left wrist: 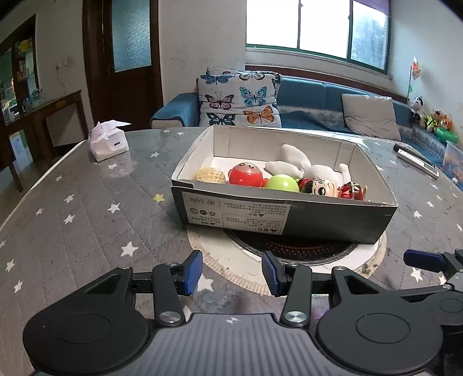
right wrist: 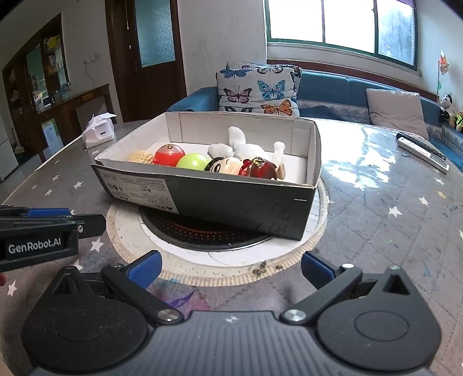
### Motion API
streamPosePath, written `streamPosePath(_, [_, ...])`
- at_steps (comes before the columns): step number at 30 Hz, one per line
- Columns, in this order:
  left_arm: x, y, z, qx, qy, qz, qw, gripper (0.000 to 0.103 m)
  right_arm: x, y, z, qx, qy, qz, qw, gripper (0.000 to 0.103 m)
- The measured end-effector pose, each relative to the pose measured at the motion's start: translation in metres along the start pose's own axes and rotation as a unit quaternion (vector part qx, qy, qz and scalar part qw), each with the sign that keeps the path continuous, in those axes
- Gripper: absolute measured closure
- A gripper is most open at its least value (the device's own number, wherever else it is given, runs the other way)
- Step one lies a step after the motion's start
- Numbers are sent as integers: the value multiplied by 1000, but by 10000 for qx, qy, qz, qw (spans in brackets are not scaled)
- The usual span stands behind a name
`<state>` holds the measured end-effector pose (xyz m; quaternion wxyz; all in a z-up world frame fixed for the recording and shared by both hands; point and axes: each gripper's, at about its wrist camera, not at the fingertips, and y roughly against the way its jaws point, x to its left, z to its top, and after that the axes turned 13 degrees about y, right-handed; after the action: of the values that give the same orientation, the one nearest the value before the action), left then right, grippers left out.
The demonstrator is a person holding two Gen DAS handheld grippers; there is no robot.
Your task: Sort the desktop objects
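Both your left gripper (left wrist: 231, 273) and right gripper (right wrist: 231, 270) hang released near the shoebox (left wrist: 318, 219), toys apparently already gathered inside.

Walls: pale, scuffed plaster.
Window (left wrist: 317, 27): wide, green-framed, several panes, above the sofa; bright daylight, foliage beyond the right pane.
Door (left wrist: 121, 57): dark wood, frosted glass panel, left of the window wall.
Sofa (left wrist: 332, 98): blue, under the window; butterfly-print cushion (left wrist: 238, 98) at its left end, plain grey pillow (left wrist: 371, 115) further right, plush toys (left wrist: 434, 118) at the far right.
Side table (left wrist: 52, 112): dark wood, against the left wall.
Shelving (left wrist: 17, 69): far left, cluttered, dim.
Table (left wrist: 86, 208): grey quilted cover with stars; glare from the window on its right half.
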<state>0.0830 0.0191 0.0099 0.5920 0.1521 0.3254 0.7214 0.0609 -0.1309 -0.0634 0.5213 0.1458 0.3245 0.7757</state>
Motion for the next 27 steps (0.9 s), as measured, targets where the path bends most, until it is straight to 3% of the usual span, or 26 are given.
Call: streamPosePath(27, [1,-52,20,444,-222,-54,9988,56,-3,-42,12,410,-381,-161,9983,0])
